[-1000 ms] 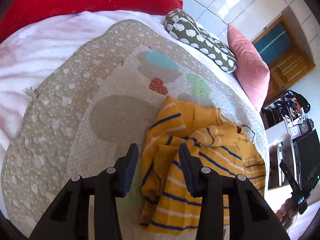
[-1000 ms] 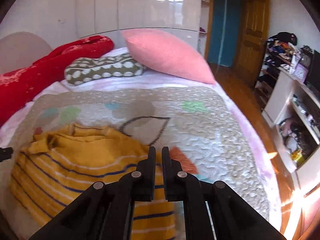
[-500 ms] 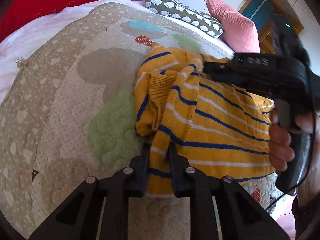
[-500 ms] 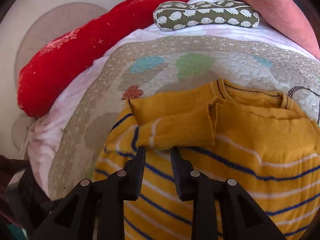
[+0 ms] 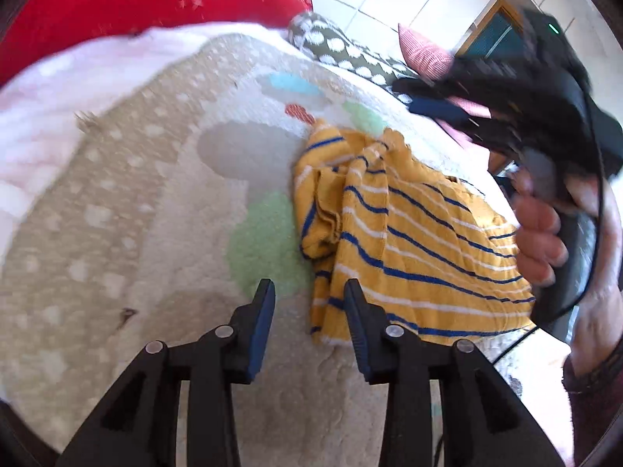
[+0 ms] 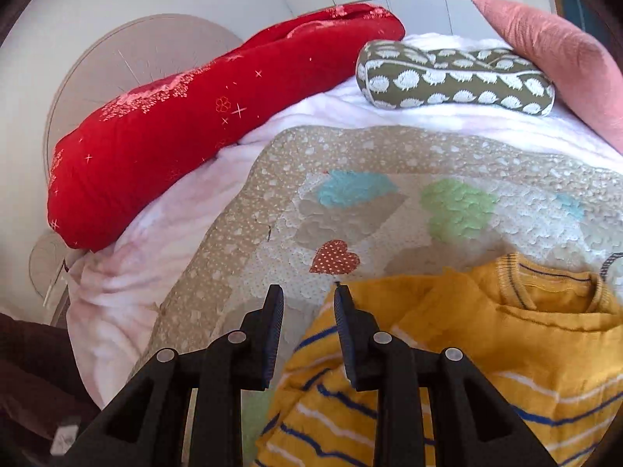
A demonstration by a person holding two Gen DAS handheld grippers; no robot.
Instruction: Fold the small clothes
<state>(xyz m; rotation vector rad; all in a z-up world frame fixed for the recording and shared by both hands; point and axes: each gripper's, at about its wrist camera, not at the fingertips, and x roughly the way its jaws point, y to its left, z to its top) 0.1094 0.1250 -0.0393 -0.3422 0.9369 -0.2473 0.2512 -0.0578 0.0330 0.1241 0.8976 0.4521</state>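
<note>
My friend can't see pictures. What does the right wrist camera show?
An open hand-held gripper hovers at the edge of a yellow striped sweater lying on a patchwork quilt. Behind it sit a red bolster, a hedgehog-print pillow and a pink cushion.

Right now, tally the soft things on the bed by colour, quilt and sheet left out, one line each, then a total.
Red: 1, the long red bolster
Olive with white hedgehogs: 1, the small bolster
Pink: 1, the pink cushion
Yellow with blue and white stripes: 1, the striped sweater
Total: 4
</note>
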